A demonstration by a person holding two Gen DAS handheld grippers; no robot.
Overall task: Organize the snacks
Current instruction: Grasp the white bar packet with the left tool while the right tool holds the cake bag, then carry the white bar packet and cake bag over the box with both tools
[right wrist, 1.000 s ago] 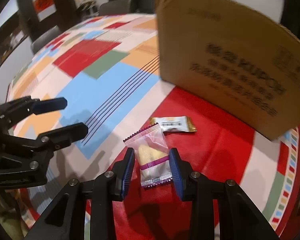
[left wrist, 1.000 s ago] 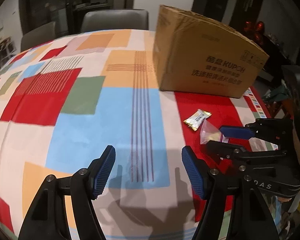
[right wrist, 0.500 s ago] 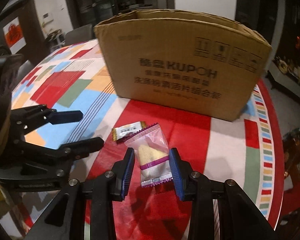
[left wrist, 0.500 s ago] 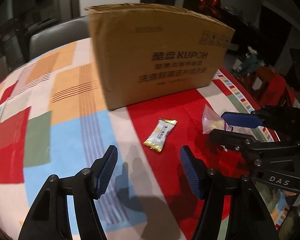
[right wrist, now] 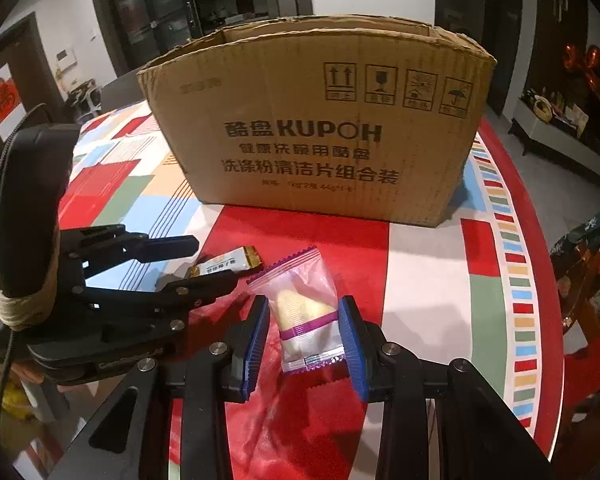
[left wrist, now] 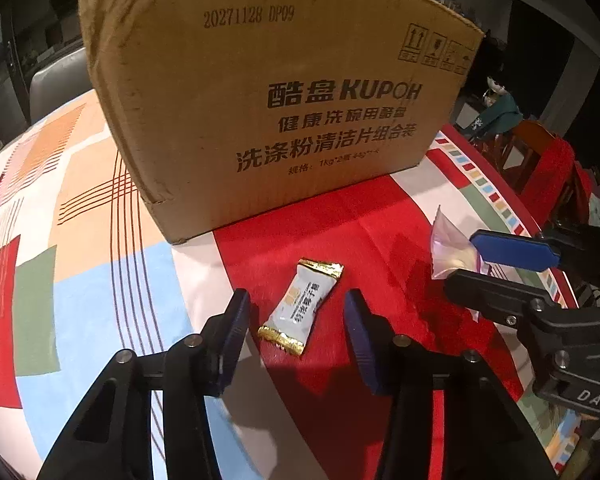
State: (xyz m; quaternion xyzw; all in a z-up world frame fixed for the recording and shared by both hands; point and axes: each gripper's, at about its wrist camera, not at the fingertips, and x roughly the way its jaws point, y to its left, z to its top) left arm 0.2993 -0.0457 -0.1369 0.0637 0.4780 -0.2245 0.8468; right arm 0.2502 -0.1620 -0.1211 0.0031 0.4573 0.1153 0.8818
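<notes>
1. In the right wrist view the right gripper (right wrist: 304,336) has its blue pads pressed against both sides of a clear pink-edged snack packet (right wrist: 306,312) with a pale yellow piece inside; the jaws stand narrow, clamped on it. The packet's long axis runs along the fingers, its zigzag end pointing away toward the box.
2. The left wrist view shows that same packet (left wrist: 452,252) only as a crumpled clear corner sticking out past one blue pad at the right edge of the frame; the grip itself cannot be read there.
3. The left gripper (left wrist: 296,324) has just been closing and its jaws stand partly open, a gap on each side of the white, gold-ended candy (left wrist: 300,308) that lies between them on the tablecloth (left wrist: 380,240), untouched.
4. The candy's long axis slants from near left to far right, one gold end toward the camera, the other toward the box. In the right wrist view it (right wrist: 228,266) is half hidden behind the left gripper's fingers.
5. Both snacks are over the red patch near the table's near edge.
6. Beyond them stands the cardboard box (left wrist: 268,92); only the right wrist view shows its open top (right wrist: 324,28).
</notes>
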